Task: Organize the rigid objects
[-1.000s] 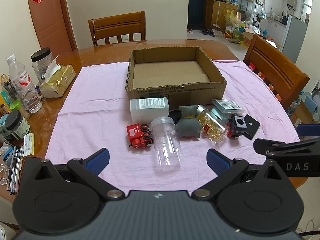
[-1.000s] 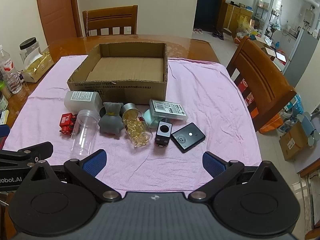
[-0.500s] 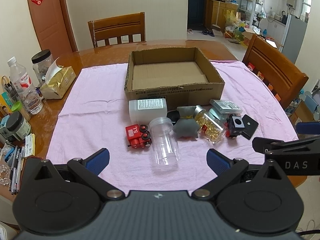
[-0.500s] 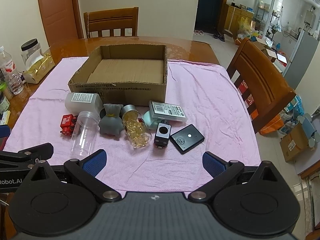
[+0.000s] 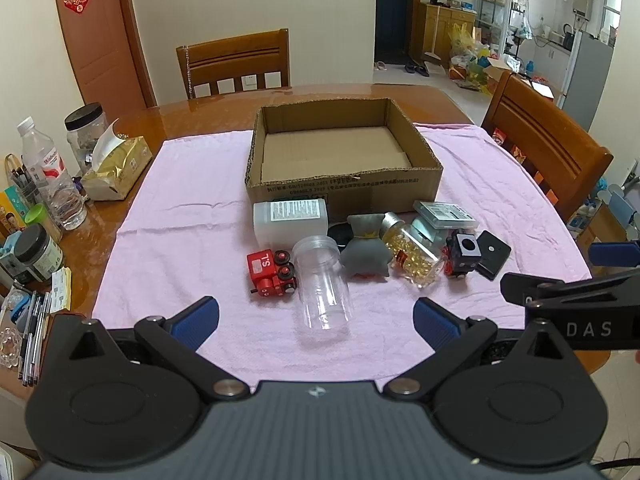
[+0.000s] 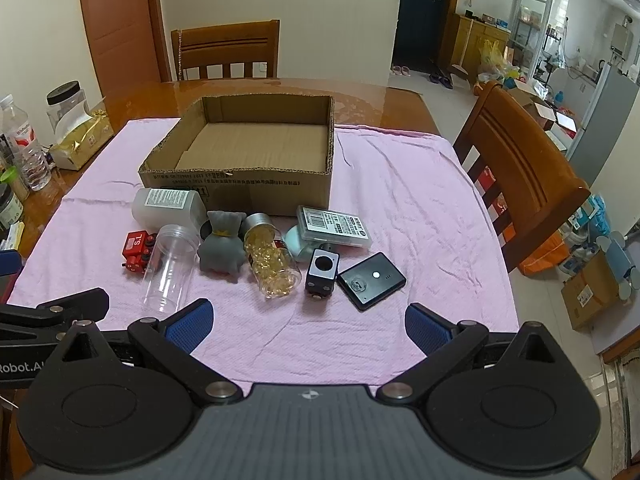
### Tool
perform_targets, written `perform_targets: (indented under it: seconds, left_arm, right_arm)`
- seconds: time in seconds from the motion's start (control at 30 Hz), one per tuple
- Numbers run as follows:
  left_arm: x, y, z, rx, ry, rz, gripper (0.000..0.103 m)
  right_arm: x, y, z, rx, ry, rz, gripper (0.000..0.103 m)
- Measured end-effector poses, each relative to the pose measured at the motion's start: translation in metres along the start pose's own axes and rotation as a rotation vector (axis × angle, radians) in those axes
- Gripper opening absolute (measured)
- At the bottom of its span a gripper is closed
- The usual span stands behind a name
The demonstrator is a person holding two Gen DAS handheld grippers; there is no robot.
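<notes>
Both views had drawn back slightly; objects unmoved, none packed yet.
Cardboard box [image 5: 344, 184] was empty; left claw [image 5: 316, 320] and right claw [image 6: 308, 322] gaped wide, holding nothing; clear jar [image 5: 322, 284], capsule bottle [image 6: 272, 262], toy train [image 5: 270, 274] lay on the surface.

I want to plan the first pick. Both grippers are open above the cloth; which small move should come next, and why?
Probably ease the left gripper forward and down over the clear jar. It lies on its side nearest the open jaws, roughly centred between them, and the cardboard box behind holds nothing yet.
</notes>
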State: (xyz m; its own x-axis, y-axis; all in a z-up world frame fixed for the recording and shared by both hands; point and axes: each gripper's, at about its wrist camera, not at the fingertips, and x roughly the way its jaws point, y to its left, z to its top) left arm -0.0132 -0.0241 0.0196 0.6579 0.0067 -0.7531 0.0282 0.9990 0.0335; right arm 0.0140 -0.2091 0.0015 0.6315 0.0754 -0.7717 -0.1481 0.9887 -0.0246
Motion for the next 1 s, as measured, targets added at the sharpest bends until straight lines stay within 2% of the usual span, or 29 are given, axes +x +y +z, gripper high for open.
perform_targets:
  seconds: [0.57,1.0]
  left_arm:
    - [-0.004,-0.006,0.004,-0.004,-0.005,-0.012,0.102]
    - [0.017,-0.002,0.004,0.044,-0.02,-0.058,0.102]
  right_arm:
    - [-0.006,-0.008,0.002,-0.007,-0.016,0.016,0.103]
    - [0.008,-0.007,0.005,-0.002,-0.015,0.016,0.103]
